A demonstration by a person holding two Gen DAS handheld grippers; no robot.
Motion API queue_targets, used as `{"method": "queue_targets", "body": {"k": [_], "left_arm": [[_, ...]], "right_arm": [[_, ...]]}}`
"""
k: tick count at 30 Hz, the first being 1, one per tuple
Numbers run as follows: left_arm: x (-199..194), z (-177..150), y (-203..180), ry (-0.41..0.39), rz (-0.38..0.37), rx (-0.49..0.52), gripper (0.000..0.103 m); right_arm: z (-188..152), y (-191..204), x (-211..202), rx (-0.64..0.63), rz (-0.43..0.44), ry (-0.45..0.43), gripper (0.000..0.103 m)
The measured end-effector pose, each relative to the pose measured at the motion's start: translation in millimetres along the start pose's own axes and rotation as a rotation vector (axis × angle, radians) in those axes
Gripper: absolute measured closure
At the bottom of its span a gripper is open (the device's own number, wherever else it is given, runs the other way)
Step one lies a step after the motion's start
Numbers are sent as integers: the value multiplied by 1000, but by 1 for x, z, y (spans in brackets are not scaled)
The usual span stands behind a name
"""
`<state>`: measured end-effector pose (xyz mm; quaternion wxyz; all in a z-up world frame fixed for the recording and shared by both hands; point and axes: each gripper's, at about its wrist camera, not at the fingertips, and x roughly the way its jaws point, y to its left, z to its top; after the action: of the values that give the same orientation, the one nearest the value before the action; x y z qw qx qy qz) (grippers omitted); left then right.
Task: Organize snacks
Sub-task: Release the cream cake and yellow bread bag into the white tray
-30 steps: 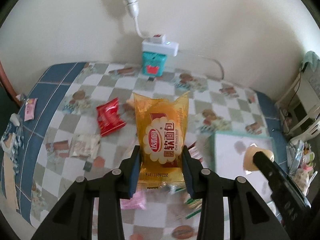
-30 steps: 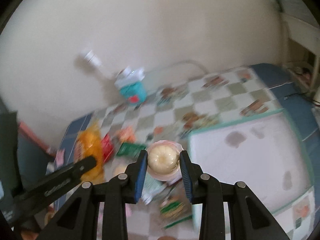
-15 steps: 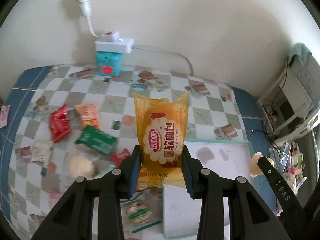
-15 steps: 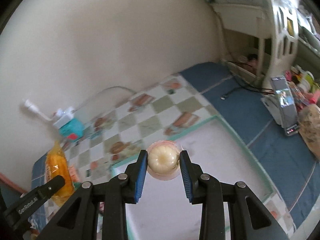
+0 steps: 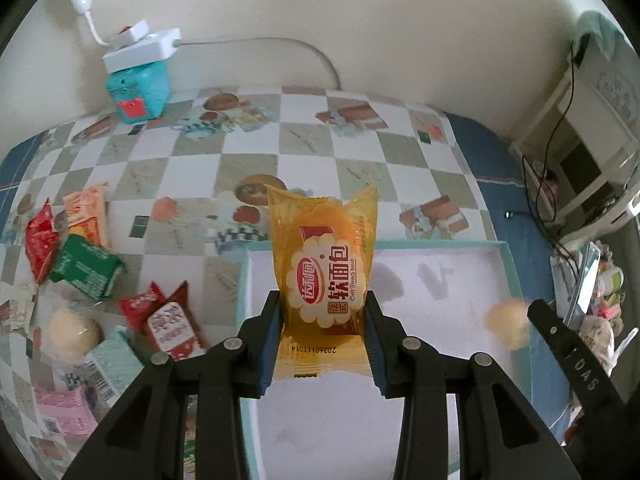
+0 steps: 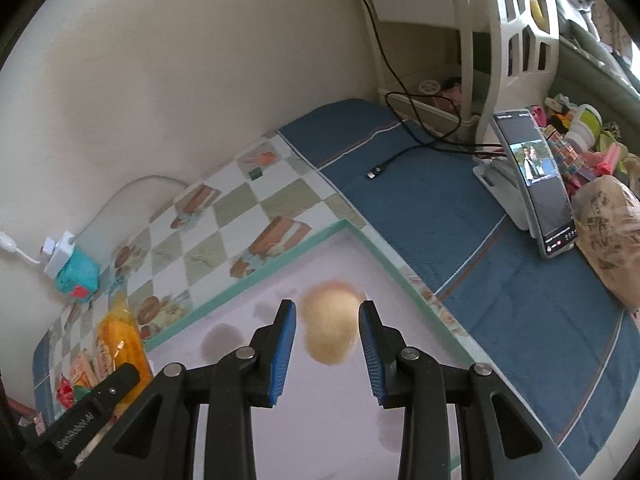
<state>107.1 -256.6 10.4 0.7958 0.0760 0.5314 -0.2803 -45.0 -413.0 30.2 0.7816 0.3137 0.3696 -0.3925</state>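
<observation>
Left wrist view only: loose snack packets (image 5: 88, 264) heaped left of white tray (image 5: 516, 276). Left gripper (image 5: 322, 336) pinches upright orange bread packet (image 5: 324, 268) above tray. Right gripper (image 6: 327, 340): blurred pale bun (image 6: 331, 326) between its fingers, contact unclear.

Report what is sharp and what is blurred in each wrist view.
Left wrist view: the yellow soft-bread packet in the left gripper is sharp, its print legible, while the round pastry at the right is smeared. Right wrist view: that pastry between the pads of the right gripper is blurred, though the phone looks crisp.
</observation>
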Motion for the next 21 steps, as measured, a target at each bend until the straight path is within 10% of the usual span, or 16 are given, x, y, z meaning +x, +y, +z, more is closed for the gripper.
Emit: {"method": "queue_targets", "body": {"k": [21], "left_arm": [[-55,-14,96,-42,233,-244,21]], "right_arm": [[-42,79,-27,-177,135,84,41]]}}
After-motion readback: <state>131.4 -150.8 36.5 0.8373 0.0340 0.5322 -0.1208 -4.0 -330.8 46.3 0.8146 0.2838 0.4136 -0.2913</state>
